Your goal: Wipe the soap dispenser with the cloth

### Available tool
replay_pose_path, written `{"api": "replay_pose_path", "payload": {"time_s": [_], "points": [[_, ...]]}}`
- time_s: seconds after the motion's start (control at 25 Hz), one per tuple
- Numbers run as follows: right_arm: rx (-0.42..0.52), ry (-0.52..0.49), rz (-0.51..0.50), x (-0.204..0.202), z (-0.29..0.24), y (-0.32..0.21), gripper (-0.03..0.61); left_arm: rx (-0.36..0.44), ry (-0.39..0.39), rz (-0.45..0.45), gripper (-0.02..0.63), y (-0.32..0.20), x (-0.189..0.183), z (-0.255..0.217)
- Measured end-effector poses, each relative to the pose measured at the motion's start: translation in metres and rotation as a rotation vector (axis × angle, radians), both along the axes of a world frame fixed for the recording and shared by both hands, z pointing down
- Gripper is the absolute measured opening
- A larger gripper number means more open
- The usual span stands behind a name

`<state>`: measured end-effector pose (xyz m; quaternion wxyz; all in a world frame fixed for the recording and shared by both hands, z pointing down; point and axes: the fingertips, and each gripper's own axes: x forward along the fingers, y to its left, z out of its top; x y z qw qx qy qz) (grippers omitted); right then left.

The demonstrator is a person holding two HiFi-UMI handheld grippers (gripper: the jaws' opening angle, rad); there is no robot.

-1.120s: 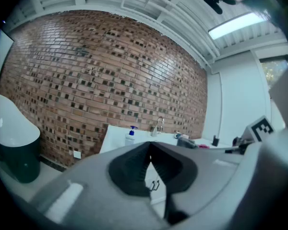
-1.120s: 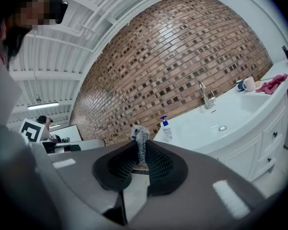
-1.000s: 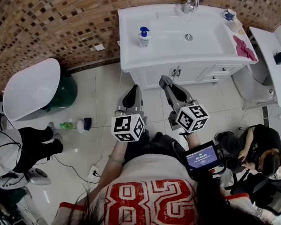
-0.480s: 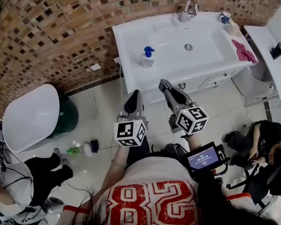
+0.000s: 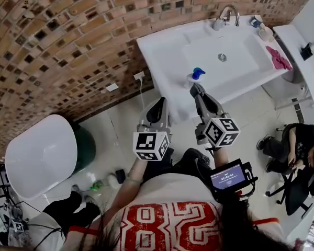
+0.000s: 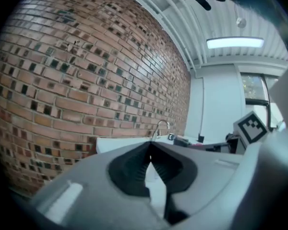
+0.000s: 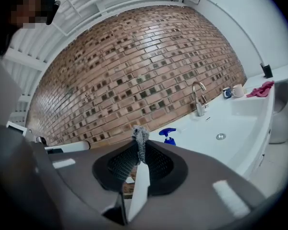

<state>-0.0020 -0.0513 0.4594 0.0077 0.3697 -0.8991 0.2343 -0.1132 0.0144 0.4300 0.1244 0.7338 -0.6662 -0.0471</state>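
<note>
I judge wiping not yet begun: my right hand-held gripper (image 7: 138, 151) clamps a grey cloth (image 7: 140, 134) near the soap dispenser (image 5: 193, 77) by the tabletop (image 5: 162, 56)'s left edge, and my left hand-held gripper (image 6: 150, 153) is closed, empty.

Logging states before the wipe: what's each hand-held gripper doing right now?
Left hand-held gripper: closed, empty.
Right hand-held gripper: closed on a grey fuzzy scrap.
</note>
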Motion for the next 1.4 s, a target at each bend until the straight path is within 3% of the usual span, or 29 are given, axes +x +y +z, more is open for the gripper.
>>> {"api": "replay_pose_path", "payload": {"time_s": [0.24,0.4,0.52,0.64,0.84,1.24,1.4], "points": [[-0.053,0.056,0.117,0.006,0.002,-0.027,0.051,-0.010,0.047,0.068,0.003,-0.015,-0.009,0.008],[-0.101,0.031,0.142,0.006,-0.001,-0.047,0.051,-0.007,0.048,0.092,0.003,-0.028,-0.015,0.009],[-0.176,-0.003,0.137,0.003,-0.002,-0.062,0.051,-0.005,0.058,0.094,0.003,-0.036,-0.022,0.007],[-0.249,0.026,0.125,-0.002,0.006,-0.072,0.051,-0.005,0.071,0.079,0.003,-0.047,-0.030,0.007],[-0.306,0.021,0.088,-0.010,0.011,-0.078,0.051,0.013,0.072,0.090,0.003,-0.064,-0.026,0.000],[-0.319,-0.027,0.165,0.033,0.014,-0.085,0.051,0.000,0.069,0.117,0.003,-0.076,-0.013,0.006],[-0.239,-0.039,0.160,0.043,0.003,-0.083,0.051,-0.007,0.066,0.127,0.004,-0.077,-0.007,0.008]]}}
